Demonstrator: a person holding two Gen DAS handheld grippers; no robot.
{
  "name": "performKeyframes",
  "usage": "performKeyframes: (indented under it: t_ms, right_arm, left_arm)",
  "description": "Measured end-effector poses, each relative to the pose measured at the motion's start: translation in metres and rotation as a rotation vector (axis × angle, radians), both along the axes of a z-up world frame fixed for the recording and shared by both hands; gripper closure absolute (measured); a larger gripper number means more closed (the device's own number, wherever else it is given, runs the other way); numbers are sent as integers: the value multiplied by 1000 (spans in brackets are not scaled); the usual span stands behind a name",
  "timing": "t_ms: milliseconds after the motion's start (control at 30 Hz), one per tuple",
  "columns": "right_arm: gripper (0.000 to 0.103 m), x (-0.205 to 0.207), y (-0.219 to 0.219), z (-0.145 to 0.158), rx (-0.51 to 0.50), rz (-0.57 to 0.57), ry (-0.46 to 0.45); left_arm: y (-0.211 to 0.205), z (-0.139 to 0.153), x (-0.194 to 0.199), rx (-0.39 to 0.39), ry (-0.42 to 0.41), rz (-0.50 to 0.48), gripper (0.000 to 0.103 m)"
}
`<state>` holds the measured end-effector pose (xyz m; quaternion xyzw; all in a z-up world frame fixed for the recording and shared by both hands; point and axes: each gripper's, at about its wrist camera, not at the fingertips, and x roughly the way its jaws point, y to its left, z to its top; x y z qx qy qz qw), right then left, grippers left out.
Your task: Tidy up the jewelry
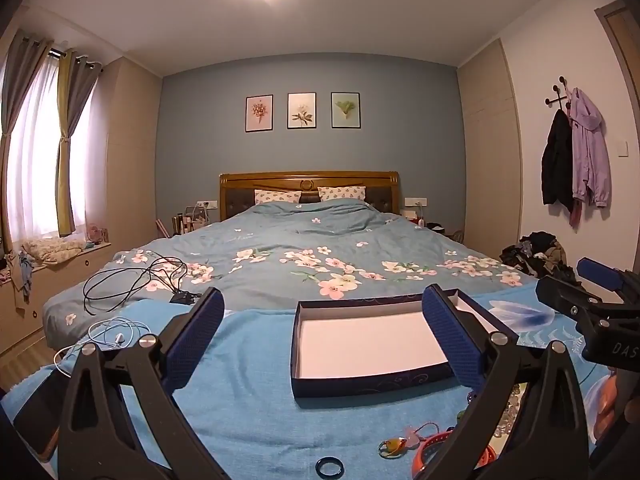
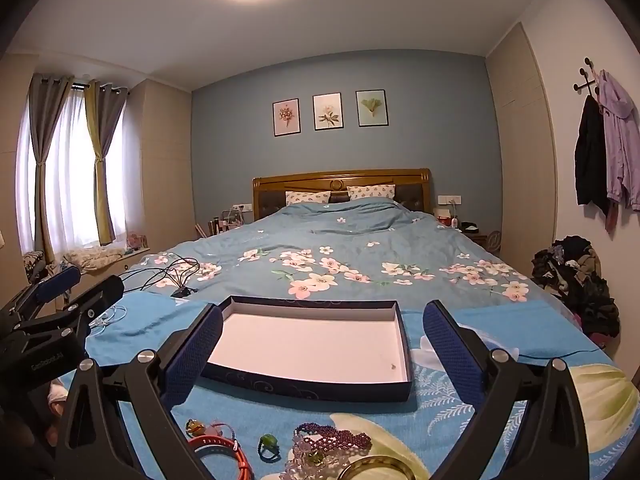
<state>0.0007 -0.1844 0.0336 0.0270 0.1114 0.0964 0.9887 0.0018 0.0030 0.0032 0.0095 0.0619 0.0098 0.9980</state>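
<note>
A shallow dark blue box (image 1: 362,386) (image 2: 312,388) with a white bottom lies open on a blue cloth at the foot of the bed. Jewelry lies near the cloth's front edge: a dark ring (image 1: 329,469), an orange bracelet (image 1: 430,446) (image 2: 220,446), a green ring (image 2: 268,445), purple beads (image 2: 336,440) and a gold bangle (image 2: 376,468). My left gripper (image 1: 324,336) stands open above the cloth, left of the jewelry, nothing between its fingers. My right gripper (image 2: 320,350) is open too, over the jewelry, framing the box.
Black cables (image 1: 136,280) and a white cord (image 1: 112,334) lie on the bed to the left. A pile of dark clothes (image 2: 572,276) sits by the right wall. The flowered duvet (image 2: 340,256) stretches behind the box.
</note>
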Motion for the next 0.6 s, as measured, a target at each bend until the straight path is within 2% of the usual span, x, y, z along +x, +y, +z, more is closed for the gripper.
performKeyframes:
  t_ms: [600]
  right_arm:
    - [6, -5, -4, 1, 4, -9, -16]
  left_arm:
    - [-1, 0, -2, 1, -4, 3, 6]
